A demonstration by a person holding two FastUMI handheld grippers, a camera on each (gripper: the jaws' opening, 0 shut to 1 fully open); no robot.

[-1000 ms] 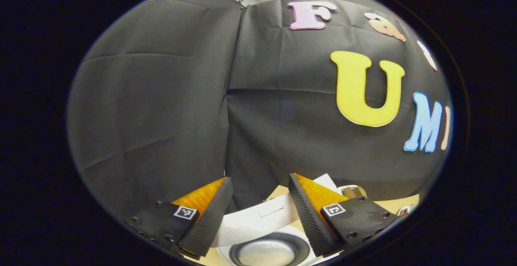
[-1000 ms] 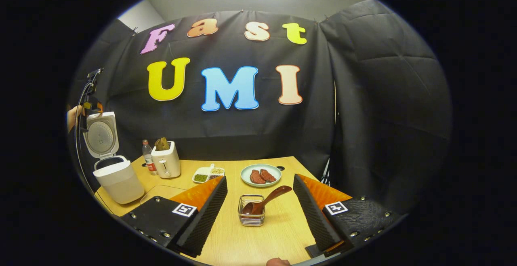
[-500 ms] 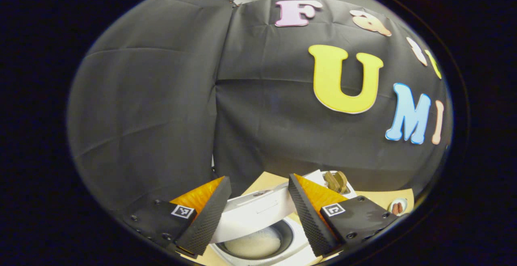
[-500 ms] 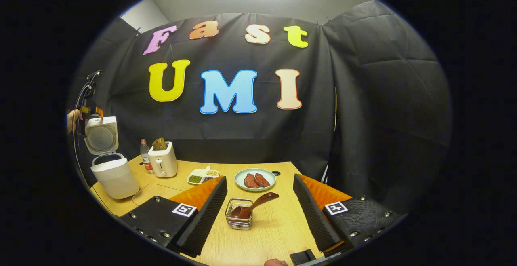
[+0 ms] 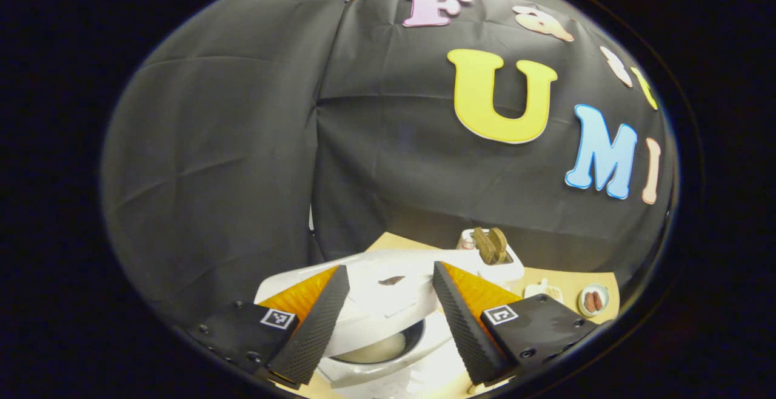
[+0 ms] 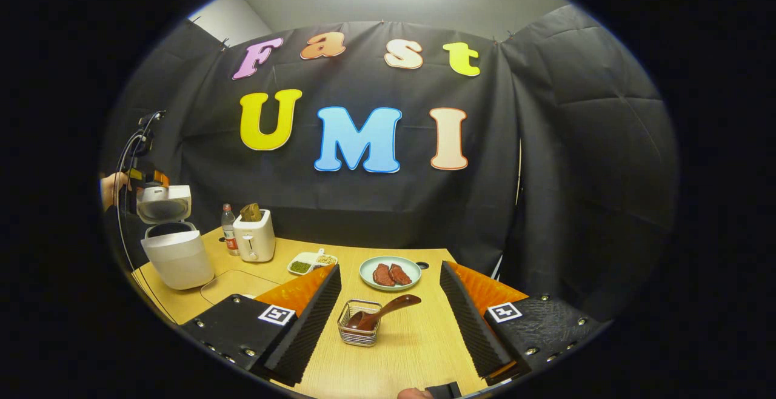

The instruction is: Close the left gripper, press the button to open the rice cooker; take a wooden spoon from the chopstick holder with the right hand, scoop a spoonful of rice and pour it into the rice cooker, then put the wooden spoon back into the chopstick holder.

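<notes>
The white rice cooker [image 6: 176, 259] stands at the table's left end, its lid [image 6: 162, 204] tilted about halfway down. My left gripper [image 6: 145, 177], held by a hand [image 6: 112, 188], is right above the lid. In the left gripper view the left gripper [image 5: 390, 267] is open, with the lid [image 5: 388, 290] spanning the gap between its fingers and white rice [image 5: 373, 347] visible in the pot below. The wooden spoon [image 6: 385, 311] leans in the wire chopstick holder [image 6: 361, 332], handle pointing right. My right gripper [image 6: 389, 268] hovers open in front of the holder, holding nothing.
A white toaster [image 6: 254, 238] with bread and a small bottle [image 6: 228, 229] stand behind the cooker. A divided dish of beans [image 6: 310, 261] and a plate of meat [image 6: 391, 273] lie mid-table. The wooden table [image 6: 418, 350] has bare surface around the holder.
The cooker lid has swung from upright to about half shut, with the left gripper going down along with it. The right gripper has shifted slightly; the spoon stays in the holder.
</notes>
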